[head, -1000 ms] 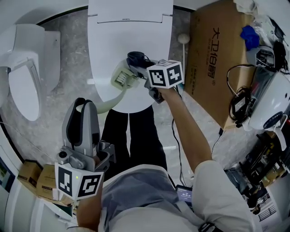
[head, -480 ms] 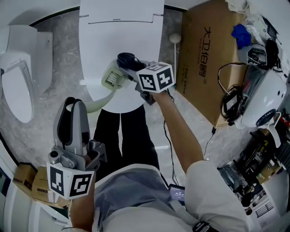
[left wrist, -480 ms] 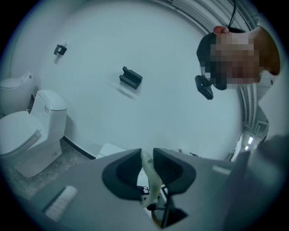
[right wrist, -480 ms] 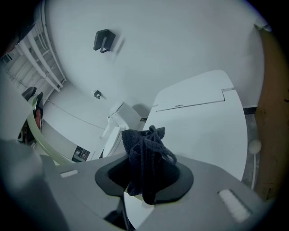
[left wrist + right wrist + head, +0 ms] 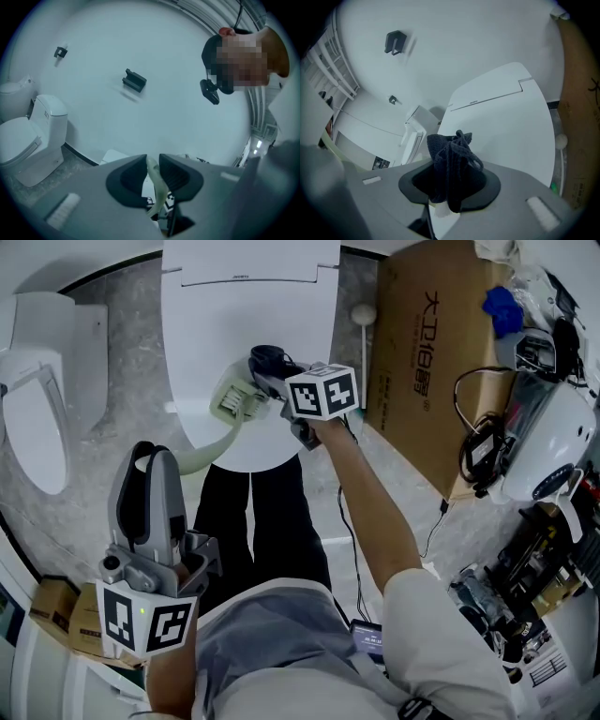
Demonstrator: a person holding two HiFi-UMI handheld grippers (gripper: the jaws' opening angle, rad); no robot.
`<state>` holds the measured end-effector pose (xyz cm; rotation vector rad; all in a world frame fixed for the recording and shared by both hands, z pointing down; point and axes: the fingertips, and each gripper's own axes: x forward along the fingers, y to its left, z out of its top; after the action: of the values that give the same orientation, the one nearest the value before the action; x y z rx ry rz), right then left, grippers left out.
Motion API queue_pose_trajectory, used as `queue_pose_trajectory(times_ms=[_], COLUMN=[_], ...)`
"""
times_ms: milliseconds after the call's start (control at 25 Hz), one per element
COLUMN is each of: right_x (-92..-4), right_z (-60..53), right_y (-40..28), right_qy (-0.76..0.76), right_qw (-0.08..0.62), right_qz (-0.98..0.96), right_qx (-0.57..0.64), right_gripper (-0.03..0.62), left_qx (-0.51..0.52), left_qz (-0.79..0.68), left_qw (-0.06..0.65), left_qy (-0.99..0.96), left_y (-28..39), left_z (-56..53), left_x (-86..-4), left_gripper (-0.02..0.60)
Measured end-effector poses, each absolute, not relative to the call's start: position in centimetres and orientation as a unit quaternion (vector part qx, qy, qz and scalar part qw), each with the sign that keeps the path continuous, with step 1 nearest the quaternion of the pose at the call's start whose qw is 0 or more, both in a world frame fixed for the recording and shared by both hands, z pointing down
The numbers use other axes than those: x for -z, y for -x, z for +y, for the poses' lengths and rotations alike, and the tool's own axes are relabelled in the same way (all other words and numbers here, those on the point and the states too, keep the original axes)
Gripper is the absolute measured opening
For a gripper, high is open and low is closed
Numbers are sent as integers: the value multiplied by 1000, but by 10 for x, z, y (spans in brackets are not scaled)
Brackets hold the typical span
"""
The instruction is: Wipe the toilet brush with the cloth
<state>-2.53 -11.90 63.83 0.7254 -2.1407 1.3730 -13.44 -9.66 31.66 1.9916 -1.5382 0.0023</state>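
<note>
A pale green toilet brush runs from my left gripper [image 5: 150, 470] up to its bristle head [image 5: 236, 401], which hangs over the closed white toilet lid [image 5: 248, 315]. In the left gripper view the jaws [image 5: 152, 165] are shut on the thin curved handle [image 5: 158, 185]. My right gripper [image 5: 272, 371] holds a dark bunched cloth [image 5: 267, 360] just right of the brush head and close against it. In the right gripper view the cloth [image 5: 450, 159] fills the gap between the jaws [image 5: 450, 187] and stands out above the lid [image 5: 506, 122].
A second white toilet [image 5: 37, 418] stands at the left. A large cardboard box [image 5: 422, 362] lies right of the lid, with a white round-topped stick [image 5: 363, 317] beside it. Cables and white equipment [image 5: 544, 446] crowd the right edge. Small boxes [image 5: 56, 610] sit lower left.
The right gripper and its cloth have shifted slightly right and up beside the brush head. The left gripper keeps its hold on the handle, hardly moving.
</note>
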Motion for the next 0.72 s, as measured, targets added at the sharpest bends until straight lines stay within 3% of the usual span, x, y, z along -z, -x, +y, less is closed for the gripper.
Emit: queue_pose_trajectory(times_ms=[720], right_x=[-682], right_z=[-90], right_y=[-3], right_qy=[-307], right_qw=[274], right_qz=[-735], right_qx=[-539], right_gripper=[116], left_qx=[1], left_qz=[-573], left_qw=[307], left_qy=[-760], left_y=[134], left_z=[-102], left_x=[-319], left_gripper=[0])
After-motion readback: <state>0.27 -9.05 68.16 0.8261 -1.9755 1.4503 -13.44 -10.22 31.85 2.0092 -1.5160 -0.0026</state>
